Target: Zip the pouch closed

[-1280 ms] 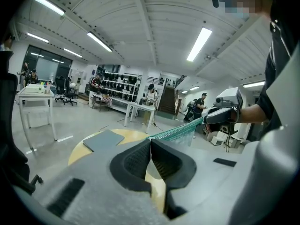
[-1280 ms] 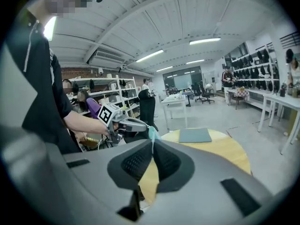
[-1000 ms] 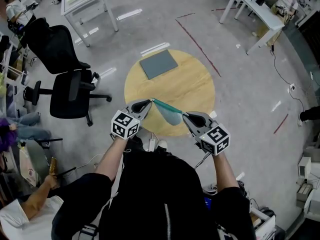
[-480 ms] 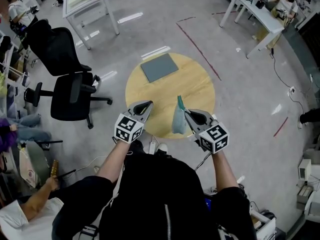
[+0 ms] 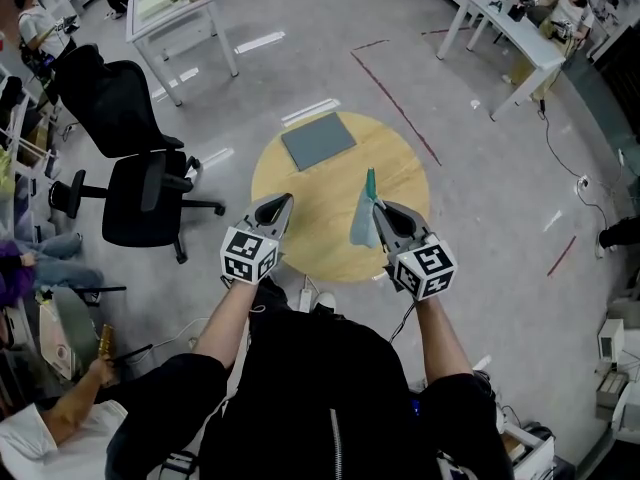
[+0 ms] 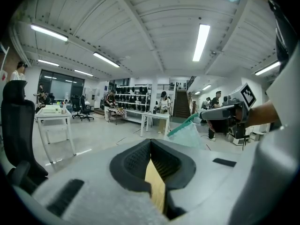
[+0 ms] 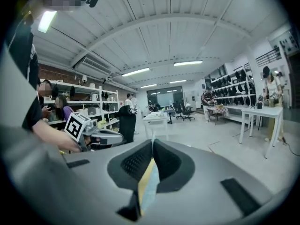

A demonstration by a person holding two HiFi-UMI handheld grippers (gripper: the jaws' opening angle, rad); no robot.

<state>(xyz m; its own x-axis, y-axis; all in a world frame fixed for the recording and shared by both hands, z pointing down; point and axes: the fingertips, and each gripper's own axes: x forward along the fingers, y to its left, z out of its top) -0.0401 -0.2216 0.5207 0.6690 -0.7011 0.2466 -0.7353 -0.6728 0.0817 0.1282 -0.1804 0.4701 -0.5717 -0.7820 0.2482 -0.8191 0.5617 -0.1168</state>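
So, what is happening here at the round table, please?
A person holds a gripper in each hand above a round wooden table. The right gripper is shut on a teal pouch and holds it in the air. The left gripper is shut, empty, and apart from the pouch. A grey mat lies on the table.

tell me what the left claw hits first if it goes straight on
Way looks free: the left claw points out over the round table, with the pouch off to its right; depth is unclear.
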